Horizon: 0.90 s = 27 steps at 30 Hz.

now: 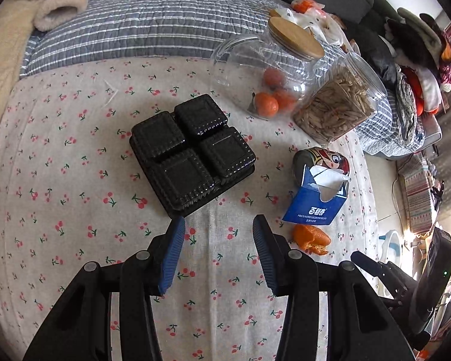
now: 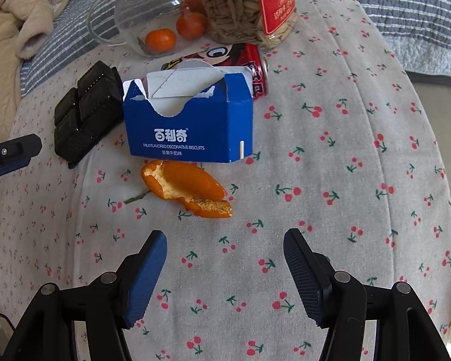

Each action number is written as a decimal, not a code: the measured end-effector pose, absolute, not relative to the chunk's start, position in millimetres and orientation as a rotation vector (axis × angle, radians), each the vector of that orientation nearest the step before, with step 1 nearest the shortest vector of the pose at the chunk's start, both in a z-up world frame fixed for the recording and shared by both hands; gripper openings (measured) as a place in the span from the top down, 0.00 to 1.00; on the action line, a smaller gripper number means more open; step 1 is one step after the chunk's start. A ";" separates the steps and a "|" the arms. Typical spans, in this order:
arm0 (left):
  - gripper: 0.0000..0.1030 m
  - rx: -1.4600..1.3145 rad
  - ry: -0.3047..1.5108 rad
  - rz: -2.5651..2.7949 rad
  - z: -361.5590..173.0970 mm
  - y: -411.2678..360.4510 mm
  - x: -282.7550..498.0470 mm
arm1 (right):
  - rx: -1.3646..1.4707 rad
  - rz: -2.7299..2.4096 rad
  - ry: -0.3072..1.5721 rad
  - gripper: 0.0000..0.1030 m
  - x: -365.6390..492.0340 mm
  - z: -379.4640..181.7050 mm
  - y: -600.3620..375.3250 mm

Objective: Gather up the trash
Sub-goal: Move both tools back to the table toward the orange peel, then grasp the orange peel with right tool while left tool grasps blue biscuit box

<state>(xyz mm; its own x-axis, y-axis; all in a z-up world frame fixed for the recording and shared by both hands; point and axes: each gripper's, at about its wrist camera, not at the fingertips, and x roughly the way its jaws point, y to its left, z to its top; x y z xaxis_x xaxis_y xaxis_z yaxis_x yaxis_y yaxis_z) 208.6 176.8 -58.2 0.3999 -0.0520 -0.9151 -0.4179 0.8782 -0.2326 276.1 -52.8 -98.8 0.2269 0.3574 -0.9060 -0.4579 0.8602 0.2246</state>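
Orange peel lies loose on the cherry-print cloth of the worktop, at about 11 o'clock from the right claw and just ahead of it. That claw hangs over bare cloth with its jaws wide and nothing between them. Directly beyond the peel, at 12 o'clock, stands a torn-open blue biscuit box, and touching its far side lies a red drink can on its side. A black plastic four-cell tray sits at 10 o'clock from the right claw.

In the left wrist view, the left claw is half open and empty too, with the black tray just ahead at 12 o'clock and the box, can and peel at 2 to 3 o'clock. The tray looks empty, though its dark cells hide their insides.

Further back, at 1 o'clock from the left claw, stand a glass jar with a wooden lid holding a few tangerines, and a clear jar of sunflower seeds. These look like things to keep, not trash.

Judging by how everything lies, the collecting has barely begun: peel, box, can and tray all rest on the cloth, untouched, and no bin or bag for them shows in either view. The peel seems the nearest piece for the right claw, the tray for the left.
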 end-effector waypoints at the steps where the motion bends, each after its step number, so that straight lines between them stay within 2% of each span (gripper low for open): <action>1: 0.52 -0.461 1.148 0.239 -59.3 175.7 210.5 | -0.119 0.569 1.209 0.33 275.7 -100.1 -47.5; 12: 0.52 -0.464 1.159 0.130 -70.8 149.3 235.7 | -0.260 0.624 1.142 0.34 281.0 -125.2 -11.9; 13: 0.52 -0.460 1.159 0.125 -71.8 146.9 237.5 | -0.258 0.629 1.146 0.37 281.7 -128.0 -11.5; 15: 0.52 -0.454 1.160 0.119 -74.5 143.2 241.6 | -0.257 0.636 1.141 0.61 281.4 -130.5 -11.9; 18: 0.52 -0.454 1.156 0.105 -78.2 138.6 246.1 | -0.226 0.660 1.135 0.75 280.9 -127.4 -17.1; 23: 0.52 -0.464 1.150 0.067 -82.0 125.2 255.4 | -0.187 0.660 1.168 0.85 278.8 -122.9 -27.7; 27: 0.52 -0.446 1.149 0.050 -85.6 111.9 264.8 | -0.160 0.635 1.214 0.89 278.0 -118.7 -41.6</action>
<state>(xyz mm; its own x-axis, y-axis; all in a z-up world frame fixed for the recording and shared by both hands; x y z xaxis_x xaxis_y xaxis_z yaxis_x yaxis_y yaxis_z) 264.8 111.9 -85.6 0.4187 -0.1867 -0.8887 -0.2636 0.9115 -0.3156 278.0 -41.6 -118.7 0.2010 0.3692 -0.9074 -0.5345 0.8176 0.2142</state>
